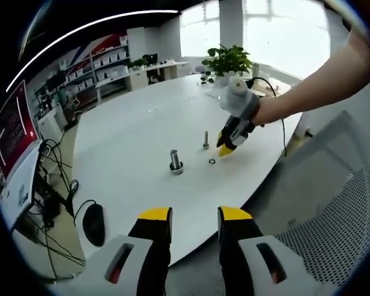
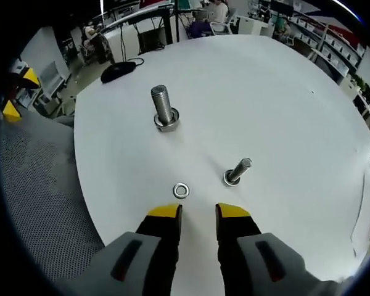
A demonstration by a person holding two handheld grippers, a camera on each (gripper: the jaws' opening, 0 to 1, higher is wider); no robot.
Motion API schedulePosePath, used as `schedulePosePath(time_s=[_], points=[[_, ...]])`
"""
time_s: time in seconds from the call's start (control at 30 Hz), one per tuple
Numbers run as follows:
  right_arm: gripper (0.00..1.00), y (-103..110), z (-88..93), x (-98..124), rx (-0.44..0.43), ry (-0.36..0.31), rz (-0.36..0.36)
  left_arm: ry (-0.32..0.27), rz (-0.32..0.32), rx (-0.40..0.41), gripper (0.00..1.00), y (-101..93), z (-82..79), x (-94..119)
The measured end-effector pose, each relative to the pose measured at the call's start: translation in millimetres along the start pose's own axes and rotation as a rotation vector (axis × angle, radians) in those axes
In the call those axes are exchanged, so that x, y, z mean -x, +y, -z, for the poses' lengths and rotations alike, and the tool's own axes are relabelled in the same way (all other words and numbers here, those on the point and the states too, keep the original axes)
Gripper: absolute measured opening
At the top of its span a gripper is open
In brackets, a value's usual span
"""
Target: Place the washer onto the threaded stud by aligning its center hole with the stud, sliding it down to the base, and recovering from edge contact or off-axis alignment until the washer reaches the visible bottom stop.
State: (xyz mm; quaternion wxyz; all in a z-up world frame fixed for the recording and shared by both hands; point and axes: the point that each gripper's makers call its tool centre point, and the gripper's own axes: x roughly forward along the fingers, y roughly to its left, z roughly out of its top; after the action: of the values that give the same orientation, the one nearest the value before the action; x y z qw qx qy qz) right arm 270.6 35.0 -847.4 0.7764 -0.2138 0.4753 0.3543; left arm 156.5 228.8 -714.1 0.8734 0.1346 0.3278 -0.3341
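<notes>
Right gripper view: washer lies flat beside threaded stud, unmarked.

The table has a smooth, matt white top, most likely laminate. On it, the washer is bright bare metal with a dull shine. Just beside the washer, the threaded stud is grey metal, ridged along its shaft. Farther from the washer, the larger bolt looks like duller steel, seated in a metal nut.
</notes>
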Motion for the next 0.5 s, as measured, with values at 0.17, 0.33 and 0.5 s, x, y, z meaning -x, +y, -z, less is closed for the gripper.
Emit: schedulePosePath(time_s=[0.17,0.33,0.5], points=[[0.26,6.3,-6.5,5.7,-0.031,0.018,0.005,0.011,0.021,0.007,0.28,-4.0,2.7,-2.1],[0.26,14.0,-15.4,6.1,-0.013,0.027,0.011,0.036,0.049,0.003,0.28,-9.6,7.1,-3.4],[0.26,22.3,-19.2,-2.4,-0.003,0.048,0.010,0.009,0.060,-0.002,0.28,-12.0,2.5,-1.5]])
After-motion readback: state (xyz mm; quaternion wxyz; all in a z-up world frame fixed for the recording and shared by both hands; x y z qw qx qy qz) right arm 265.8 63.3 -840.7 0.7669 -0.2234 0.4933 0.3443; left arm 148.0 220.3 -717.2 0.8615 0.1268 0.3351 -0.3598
